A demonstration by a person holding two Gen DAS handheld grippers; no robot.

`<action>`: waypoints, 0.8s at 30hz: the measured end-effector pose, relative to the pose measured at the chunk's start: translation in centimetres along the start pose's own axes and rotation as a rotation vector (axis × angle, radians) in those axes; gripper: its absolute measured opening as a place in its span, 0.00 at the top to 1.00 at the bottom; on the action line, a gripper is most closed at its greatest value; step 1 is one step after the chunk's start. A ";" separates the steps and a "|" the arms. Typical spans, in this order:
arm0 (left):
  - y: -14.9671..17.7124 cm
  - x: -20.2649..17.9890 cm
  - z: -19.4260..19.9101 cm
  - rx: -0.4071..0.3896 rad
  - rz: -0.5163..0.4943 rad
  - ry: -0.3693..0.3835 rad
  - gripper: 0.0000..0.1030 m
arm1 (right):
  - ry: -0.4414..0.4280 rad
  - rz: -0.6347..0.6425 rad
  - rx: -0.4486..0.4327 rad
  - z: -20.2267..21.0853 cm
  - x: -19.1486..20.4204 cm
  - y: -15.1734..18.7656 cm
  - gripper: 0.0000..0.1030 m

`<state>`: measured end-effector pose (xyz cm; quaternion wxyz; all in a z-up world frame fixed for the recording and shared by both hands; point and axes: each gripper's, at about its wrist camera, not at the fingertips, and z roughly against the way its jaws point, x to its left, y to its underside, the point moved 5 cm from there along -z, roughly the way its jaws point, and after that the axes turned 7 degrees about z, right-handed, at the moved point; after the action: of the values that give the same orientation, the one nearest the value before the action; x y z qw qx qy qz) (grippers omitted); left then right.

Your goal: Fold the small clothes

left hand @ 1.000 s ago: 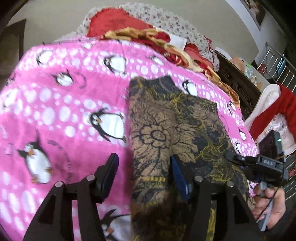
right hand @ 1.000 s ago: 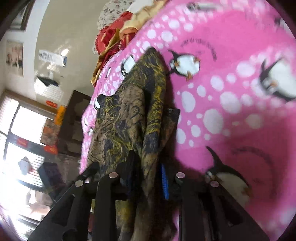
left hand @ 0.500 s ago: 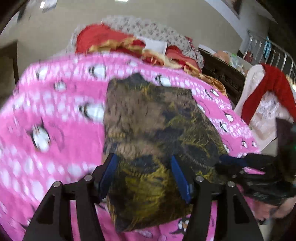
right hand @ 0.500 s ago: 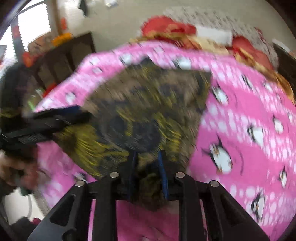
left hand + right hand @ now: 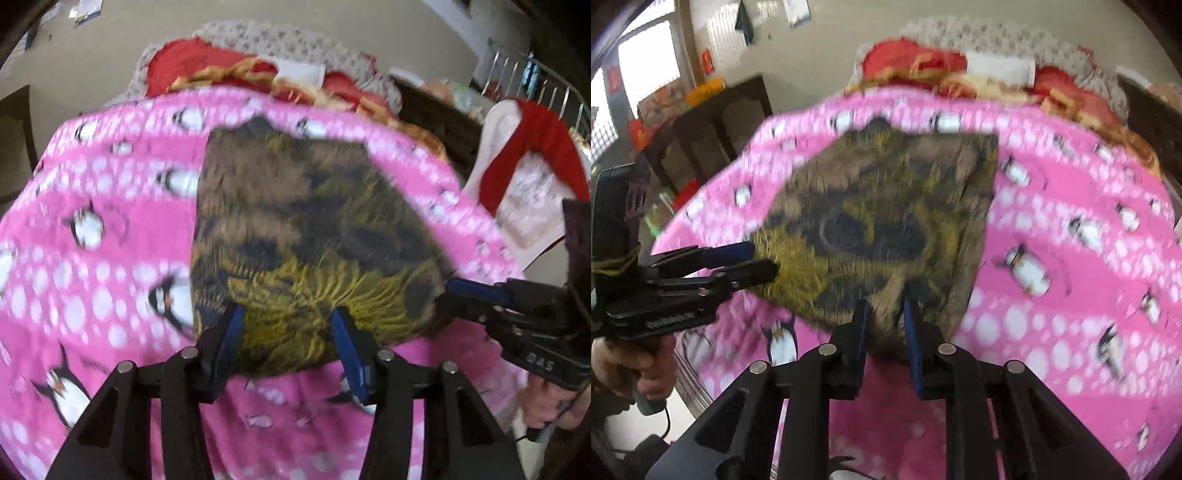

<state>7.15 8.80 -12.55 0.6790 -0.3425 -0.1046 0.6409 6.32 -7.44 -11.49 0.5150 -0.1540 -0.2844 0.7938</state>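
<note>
The brown and yellow cloth (image 5: 303,236) is spread on the pink penguin blanket (image 5: 96,236). The left hand-held gripper (image 5: 286,345) and the right hand-held gripper (image 5: 886,328) each pinch its near edge. The writing on the grippers is too blurry to read.

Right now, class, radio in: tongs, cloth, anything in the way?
Right tongs shut on cloth near edge. Left tongs straddle that edge, grip unclear. Cloth spread over blanket. No obstruction seen.
</note>
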 end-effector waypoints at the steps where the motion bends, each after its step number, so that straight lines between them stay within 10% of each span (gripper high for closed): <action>1: 0.2 0.1 -0.1 -0.009 0.001 0.002 0.50 | 0.017 0.003 0.031 -1.0 -0.1 0.6 0.77; 6: -1.6 -0.4 0.9 -0.007 0.001 0.000 0.51 | 0.010 -0.030 0.045 -0.3 -0.6 -0.4 0.77; 11: -10.0 0.1 0.9 -0.126 0.045 -0.015 0.51 | 0.079 -0.067 -0.085 1.7 -3.0 -7.0 0.77; 18: -19.0 -0.3 -6.6 -0.103 0.105 -0.113 0.50 | 0.237 -0.276 -0.014 -4.9 -7.6 -14.2 0.77; 24: -20.4 -0.3 -12.5 -0.063 0.089 -0.180 0.50 | 0.335 -0.303 0.024 -10.8 -10.6 -15.4 0.77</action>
<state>30.69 5.50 -9.53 0.6266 -0.3092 -0.1697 0.6949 27.84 -9.13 -11.16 0.6701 -0.2329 -0.2054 0.6742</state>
